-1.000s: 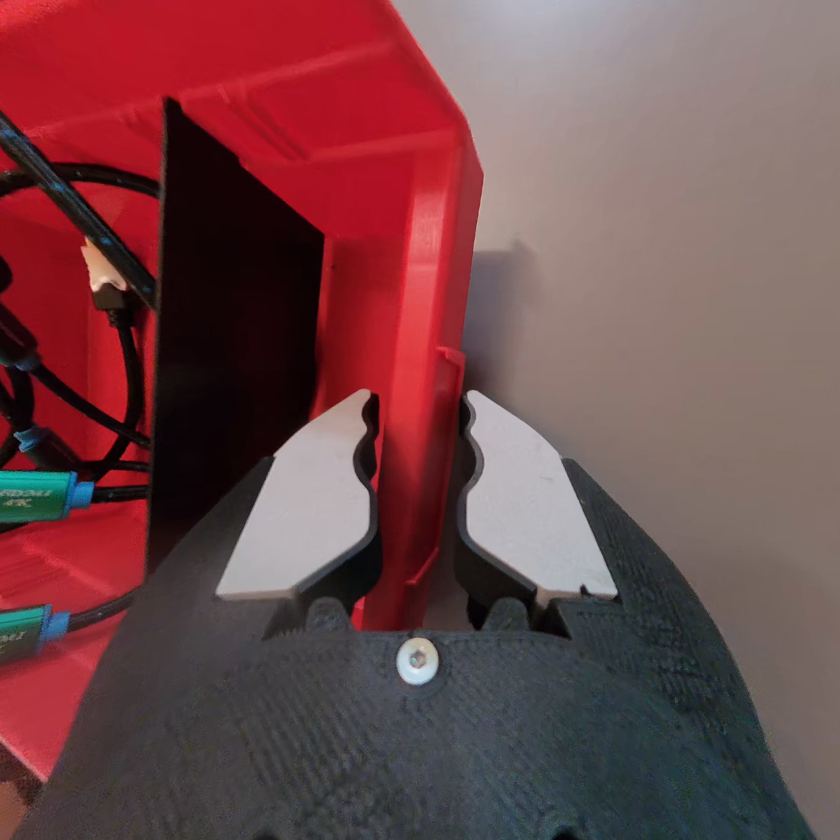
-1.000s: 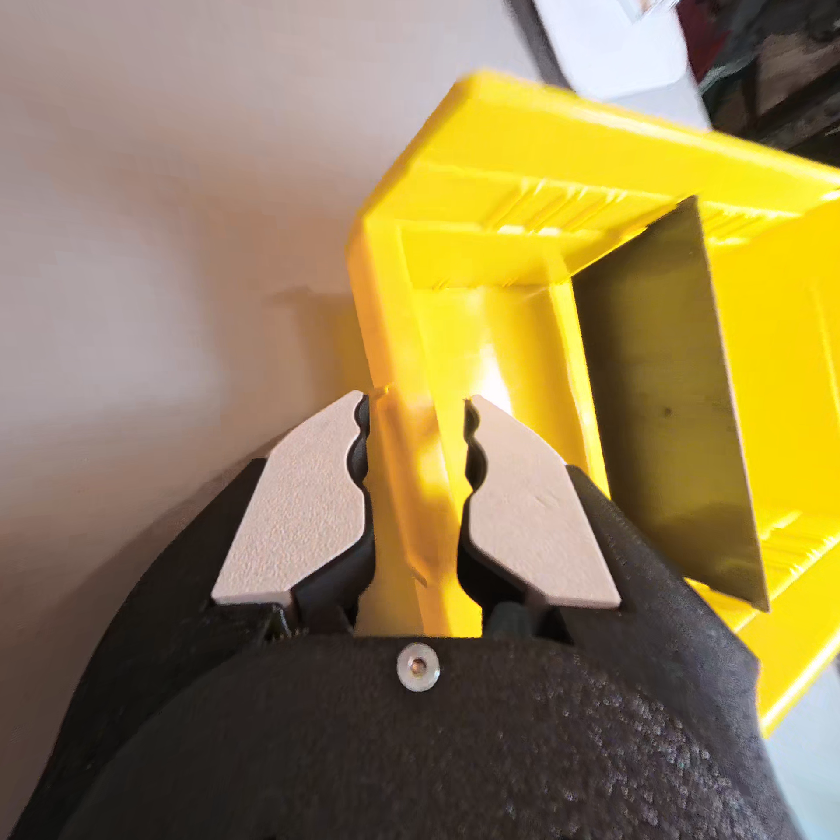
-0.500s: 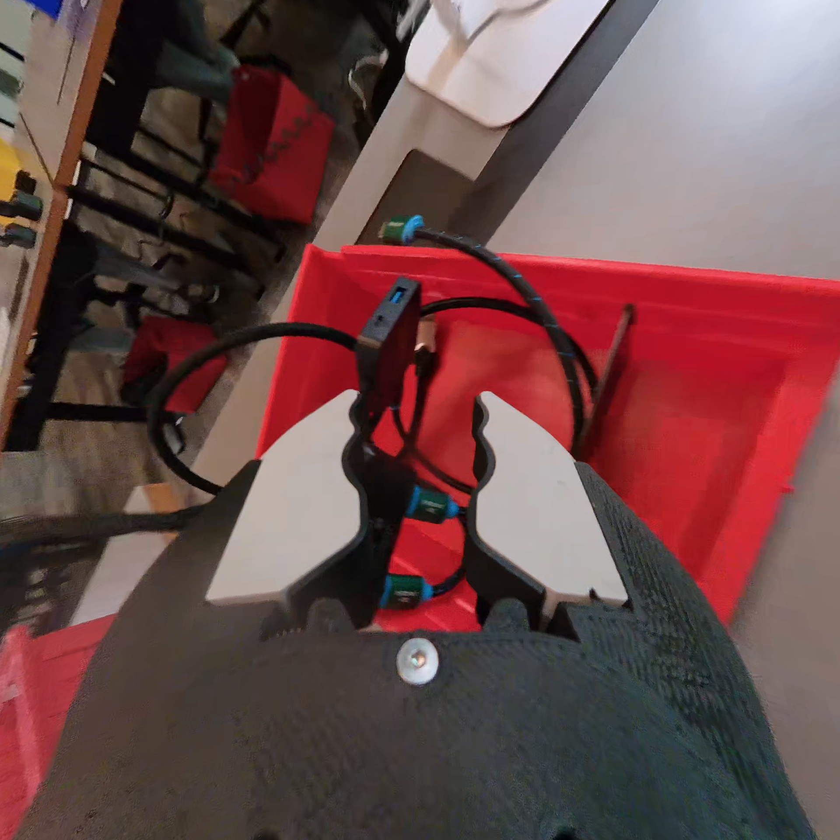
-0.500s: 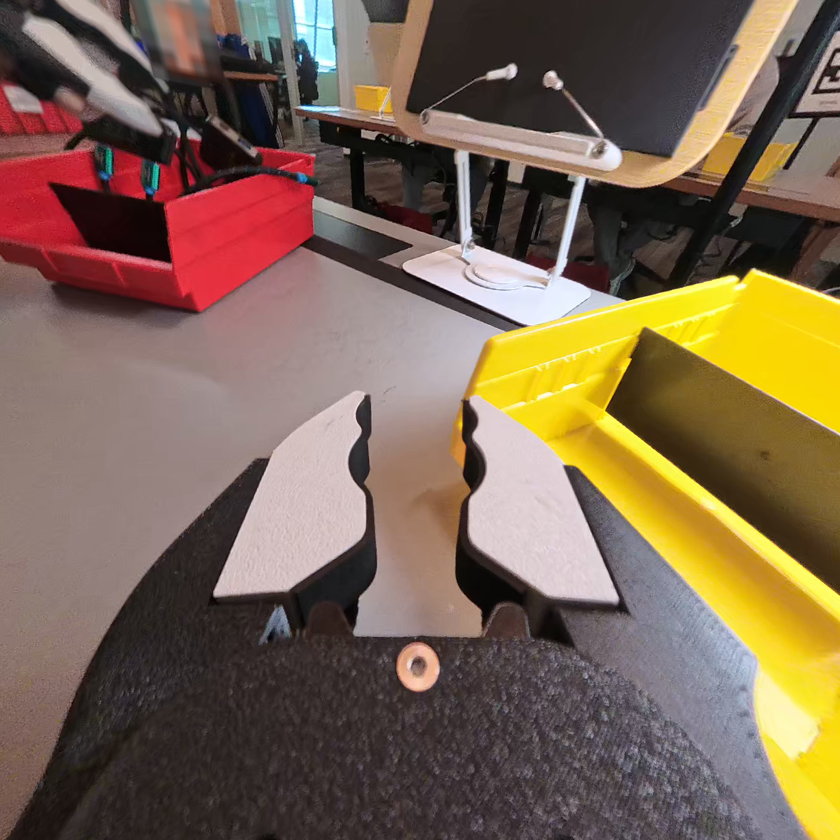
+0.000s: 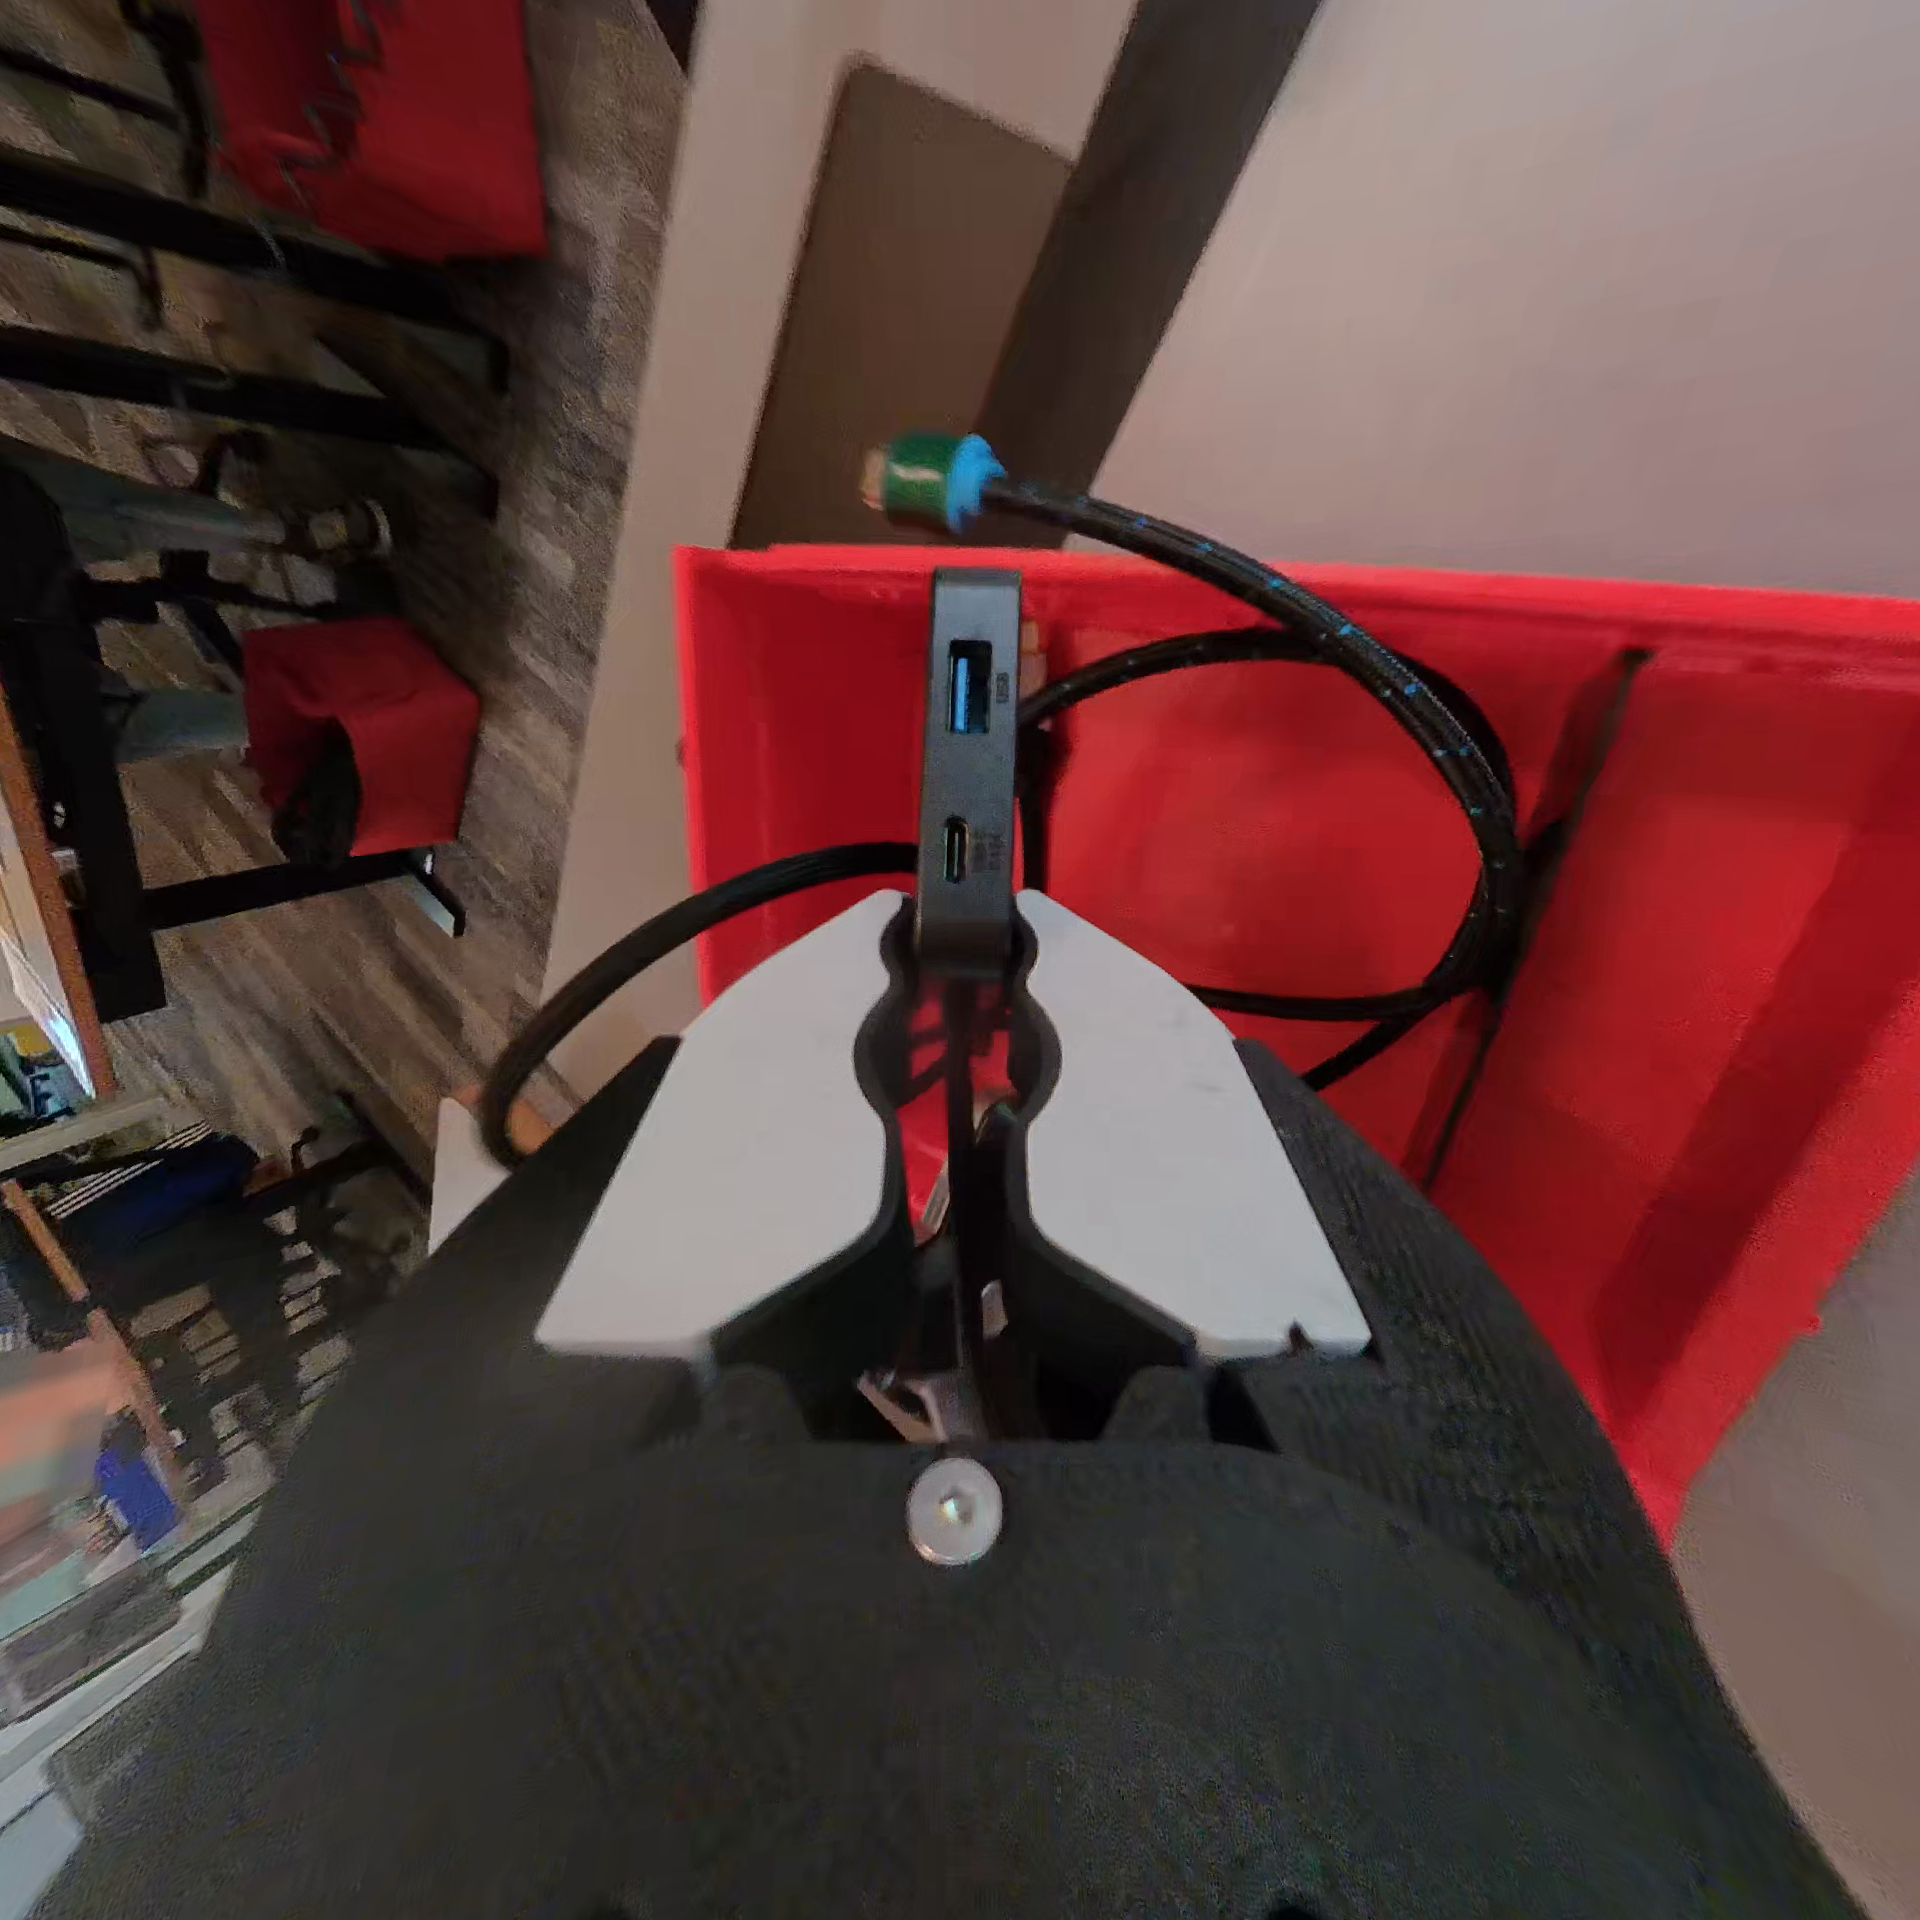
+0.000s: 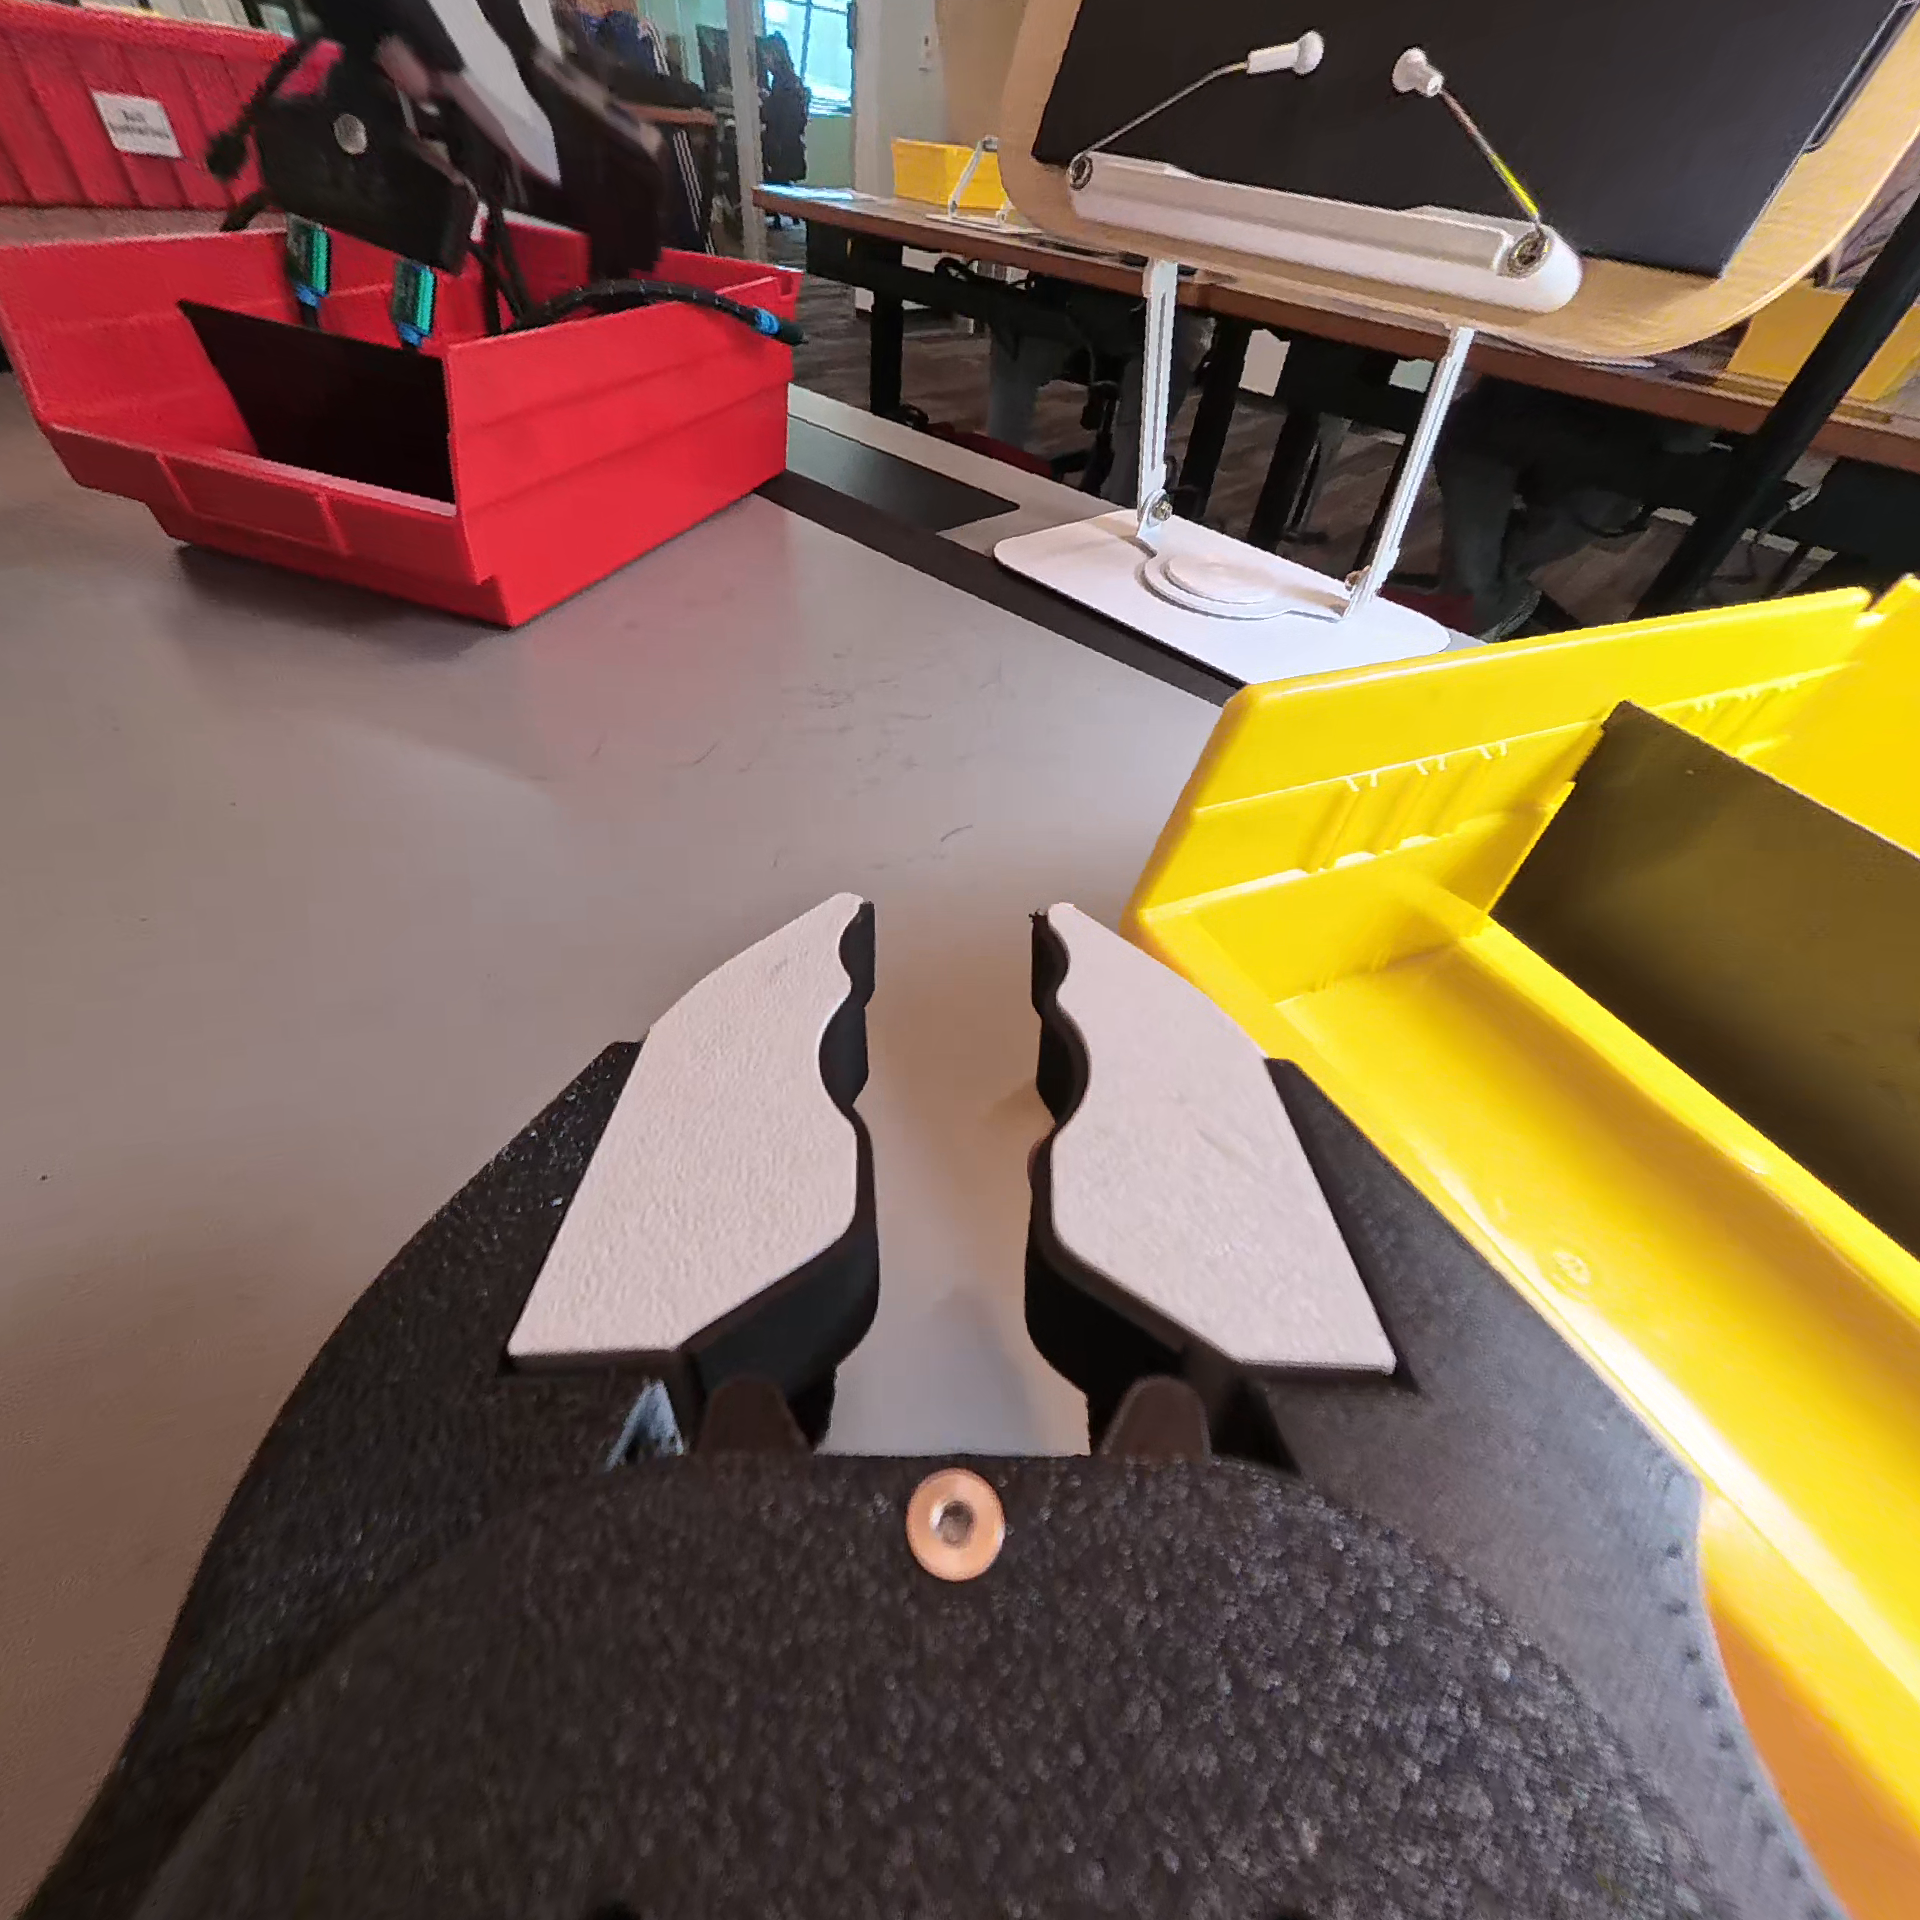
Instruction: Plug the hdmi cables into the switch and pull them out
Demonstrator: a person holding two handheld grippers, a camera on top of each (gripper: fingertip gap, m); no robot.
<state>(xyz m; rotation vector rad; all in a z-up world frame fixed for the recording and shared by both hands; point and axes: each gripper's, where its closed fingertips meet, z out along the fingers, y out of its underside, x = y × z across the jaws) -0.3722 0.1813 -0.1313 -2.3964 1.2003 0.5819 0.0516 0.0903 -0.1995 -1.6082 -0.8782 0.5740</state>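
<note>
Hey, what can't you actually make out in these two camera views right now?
- Left wrist view: the switch is clamped in the left tongs; its lower end is hidden behind them.
- Right wrist view: the same switch and the green plugs below it are motion-blurred; seating unclear.
- Right wrist view: the yellow bin is cut off by the right edge.

Even daylight, blurred edges, fisheye warp

A red bin (image 6: 582, 436) with a dark divider (image 6: 322, 400) sat on the grey table (image 6: 416, 790). A yellow bin (image 6: 1455, 997), also fitted with a dark divider (image 6: 1745, 935), stood well apart. Between them, farther back, a white stand (image 6: 1226, 592) held a dark board (image 6: 1455, 114).
</note>
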